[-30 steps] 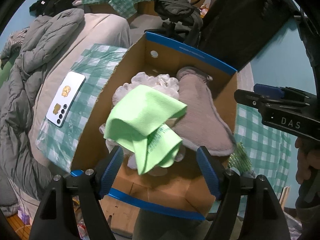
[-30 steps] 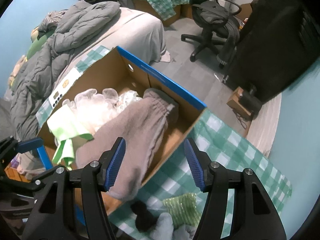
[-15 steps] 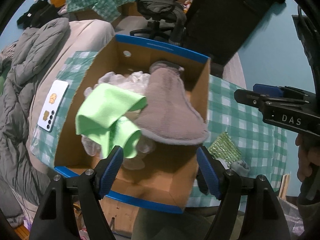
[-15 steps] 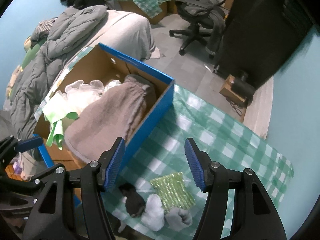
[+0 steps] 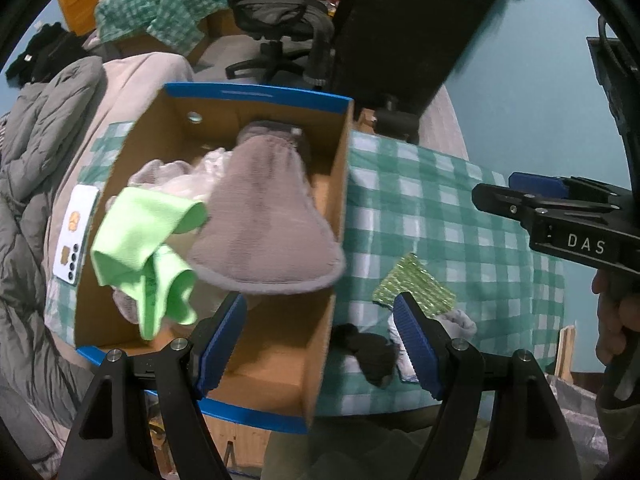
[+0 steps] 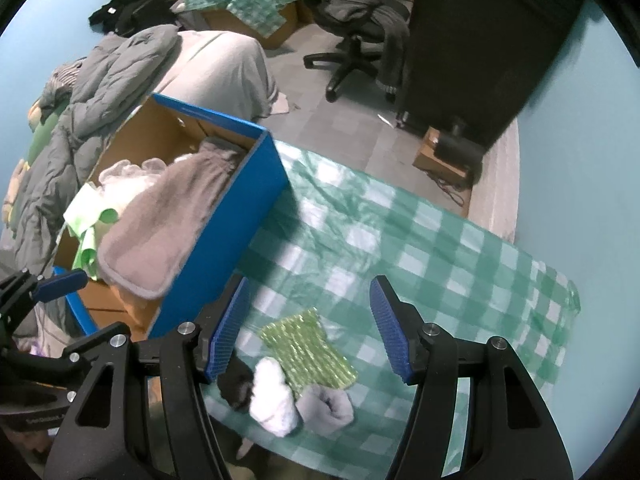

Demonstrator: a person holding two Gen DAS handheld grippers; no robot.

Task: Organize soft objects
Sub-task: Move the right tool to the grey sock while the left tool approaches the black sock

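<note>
A blue-edged cardboard box holds a grey towel, a light green cloth and white fluffy stuff. On the checked cloth beside it lie a green sparkly pouch, a black sock, a white sock and a grey sock. My left gripper is open and empty over the box's near right corner. My right gripper is open and empty above the pouch and socks.
A white phone lies left of the box. A bed with a grey duvet is on the left. An office chair and a black cabinet stand behind. The checked cloth stretches to the right.
Both grippers moved right, away from the box and toward the socks and pouch on the checked cloth. The box contents stay put. Both grippers remain open.
</note>
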